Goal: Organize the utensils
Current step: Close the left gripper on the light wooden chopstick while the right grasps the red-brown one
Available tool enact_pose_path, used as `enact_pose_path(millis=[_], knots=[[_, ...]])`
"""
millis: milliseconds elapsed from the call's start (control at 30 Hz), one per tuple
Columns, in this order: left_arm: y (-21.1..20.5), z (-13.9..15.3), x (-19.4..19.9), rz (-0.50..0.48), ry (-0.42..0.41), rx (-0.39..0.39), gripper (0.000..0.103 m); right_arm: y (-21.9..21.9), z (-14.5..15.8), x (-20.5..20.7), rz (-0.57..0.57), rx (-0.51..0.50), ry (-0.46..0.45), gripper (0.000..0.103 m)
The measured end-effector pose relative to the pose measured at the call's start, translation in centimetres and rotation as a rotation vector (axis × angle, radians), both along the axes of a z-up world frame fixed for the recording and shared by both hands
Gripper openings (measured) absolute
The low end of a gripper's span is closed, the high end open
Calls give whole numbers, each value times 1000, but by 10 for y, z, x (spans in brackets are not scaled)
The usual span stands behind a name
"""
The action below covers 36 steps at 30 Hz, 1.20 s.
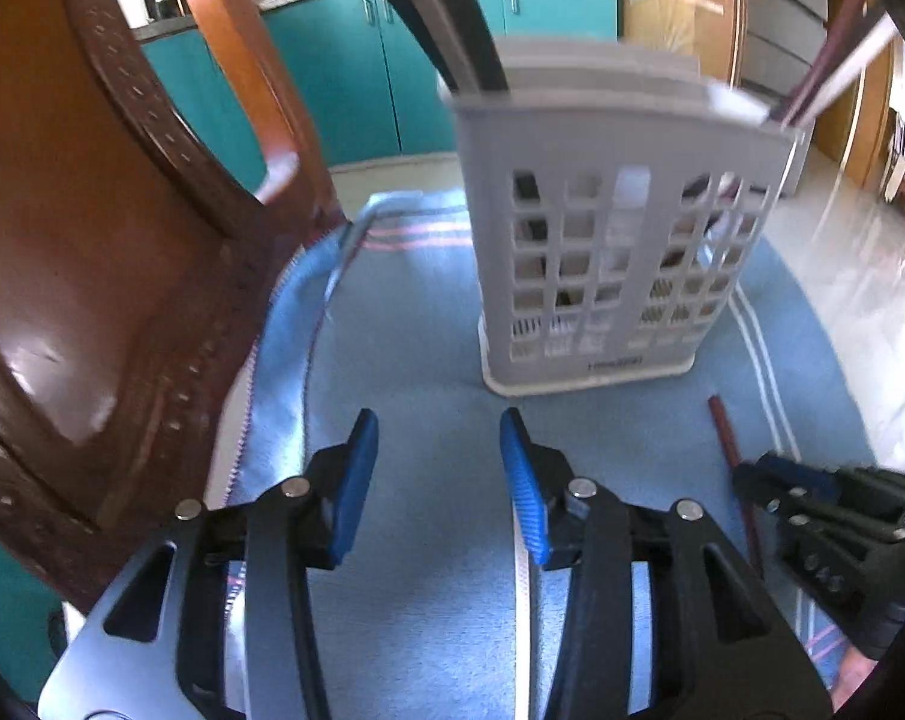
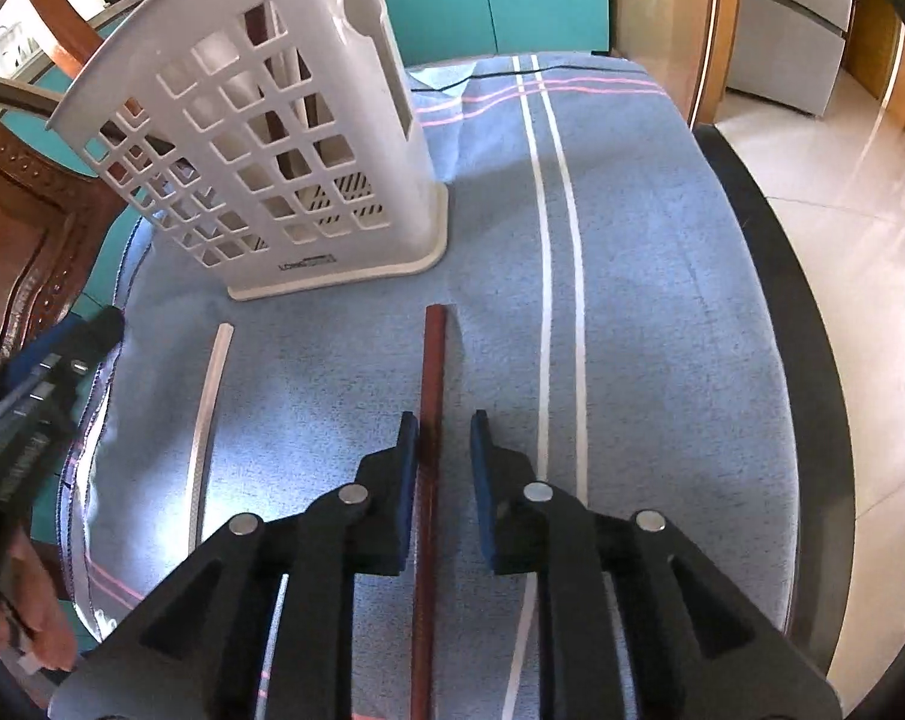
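Two chopsticks loose on the desk, caddy waiting.

Red-brown chopstick point(image 2: 433, 420) lies lower centre, long axis pointing up-frame toward the white caddy point(image 2: 260, 138). Right tool point(image 2: 444, 438) straddles it, narrowly parted, pads not pressing, probably lining up a pinch. White chopstick point(image 2: 209, 414) lies parallel, left. Left tool point(image 1: 439, 438) half open, empty.

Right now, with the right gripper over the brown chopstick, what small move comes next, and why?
Probably close the right gripper on the brown chopstick. The stick lies flat on the blue cloth between the open jaws, beside one pad, not yet pinched. The white holder stands just ahead to take it.
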<state>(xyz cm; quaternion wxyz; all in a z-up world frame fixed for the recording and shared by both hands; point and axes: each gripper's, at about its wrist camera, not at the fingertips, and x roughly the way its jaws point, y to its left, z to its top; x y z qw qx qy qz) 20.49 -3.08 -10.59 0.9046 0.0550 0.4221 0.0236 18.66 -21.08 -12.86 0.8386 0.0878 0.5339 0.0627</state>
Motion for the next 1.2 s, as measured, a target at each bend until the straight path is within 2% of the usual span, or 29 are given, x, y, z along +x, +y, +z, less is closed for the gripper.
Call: enact_pose_path(millis=[67,233,267,333,633,733,800,1000,1100,1200], knots=[[-1,-9,3,-10,21,-11,44,-1,0,0,-5,-9,-8,20],[-1,-39,17,-30,145,-75,45,-19,7,-2,-22,-8,-11,25],[-2,-43,20,-31,168,-87,48,-20,6,-2,-24,-9,-12,26],[-3,-45,22,-22,159,-84,52,-23,6,0,-29,-14,-15,27],[-11,-49,29,-33,160,-92,52,-19,2,8,-32,-6,-11,30],[-14,-44,17,-50,169,-109,51,-19,2,7,-29,-10,-13,30],[-19,-44,9,-63,170,-114,47,-20,2,6,-32,-14,-13,30],[-33,-42,-4,-118,158,-112,10,-21,1,6,-34,-18,-16,30],[-38,-41,-6,-120,148,-90,8,-20,1,6,-29,-22,-17,30],[-39,-38,-10,-120,152,-101,8,-21,2,4,-29,-26,-21,30]])
